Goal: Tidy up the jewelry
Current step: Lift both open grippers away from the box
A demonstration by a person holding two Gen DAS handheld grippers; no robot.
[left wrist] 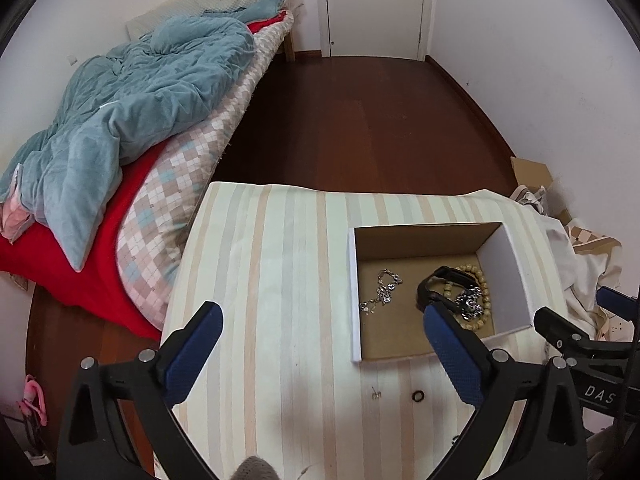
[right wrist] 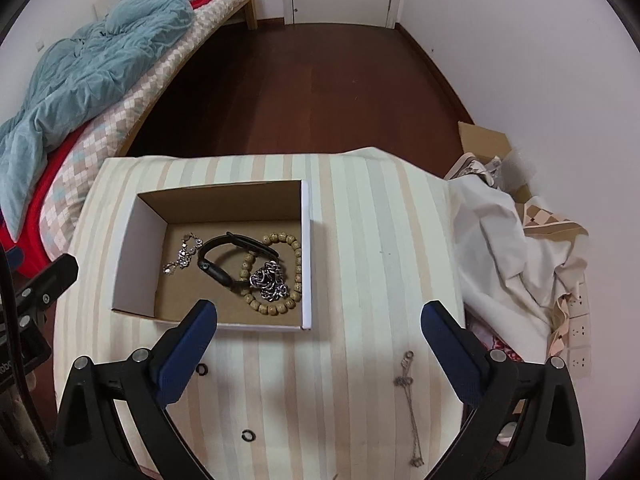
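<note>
An open cardboard box (left wrist: 506, 264) (right wrist: 306, 240) sits on the striped table. Inside lie a silver necklace (left wrist: 382, 290) (right wrist: 182, 254), a black wristband (left wrist: 434, 282) (right wrist: 218, 262), a beige bead bracelet (left wrist: 480, 288) (right wrist: 280, 276) and a silver chain (right wrist: 270, 278). On the cloth near me lie two small black rings (right wrist: 202, 369) (right wrist: 248, 435), one also in the left wrist view (left wrist: 418, 397), and a thin chain (right wrist: 410, 392). My left gripper (left wrist: 322, 350) is open and empty, left of the box. My right gripper (right wrist: 320, 344) is open and empty, in front of the box.
The striped table cloth (left wrist: 272, 280) (right wrist: 360, 240) ends at a dark wooden floor (left wrist: 360, 120). A bed with a teal duvet (left wrist: 140, 92) stands at the left. Crumpled white cloth (right wrist: 504, 248) and cardboard (right wrist: 484, 140) lie at the right, with a power strip (right wrist: 578, 332).
</note>
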